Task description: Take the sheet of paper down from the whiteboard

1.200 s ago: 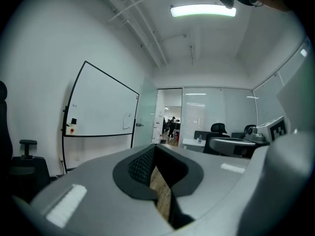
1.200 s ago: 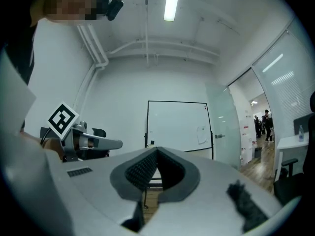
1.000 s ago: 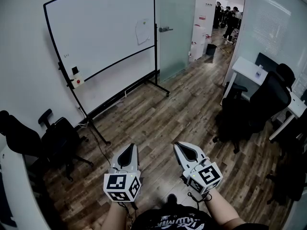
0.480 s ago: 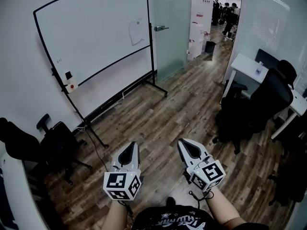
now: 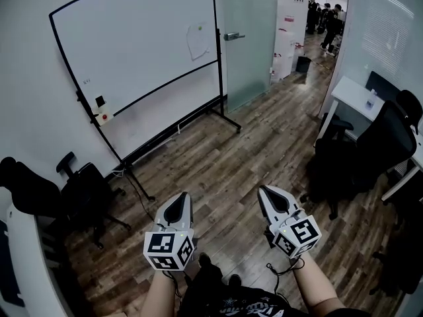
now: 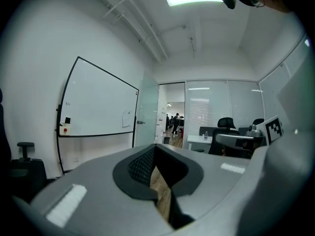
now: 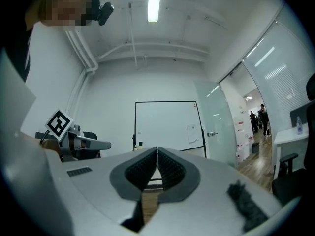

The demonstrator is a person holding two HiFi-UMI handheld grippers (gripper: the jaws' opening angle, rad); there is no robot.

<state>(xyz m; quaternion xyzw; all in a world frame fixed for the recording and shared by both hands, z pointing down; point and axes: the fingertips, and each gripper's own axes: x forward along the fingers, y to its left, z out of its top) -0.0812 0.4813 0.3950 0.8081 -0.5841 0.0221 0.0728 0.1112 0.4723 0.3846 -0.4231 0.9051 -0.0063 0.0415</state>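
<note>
Both my tools are closed and empty. The left tool and the right tool each have their dark ribbed pads pressed together, and I hold them low in front of me over the brown wood-plank floor. The small pale rectangular sheet of paper hangs on the upper right part of the large black-framed whiteboard, close to the board's right upright and well apart from both tools.

I see 4 ways this could go wrong:

- **Closed tips:** if I arrive with the tools closed, they would only push on the sheet and crease it or slide it across the board.
- **Tearing:** I cannot tell what fastens the sheet, so a hard pull straight outward could rip it at the fixing point.
- **Rocking the board:** the board sits on a black floor stand, and a firm press might rock or shift it.
- **Obstacles on the way:** a thin dark cable trails over the floor by the stand's near foot. The frosted glass door stands just beside the board's right edge, where my right tool could knock it.

The sheet lies flat against the board and faces the room. I judge that its long axis runs up and down the board, with the short edges at top and bottom. It leans slightly in the head view, which may only be lens distortion.
</note>
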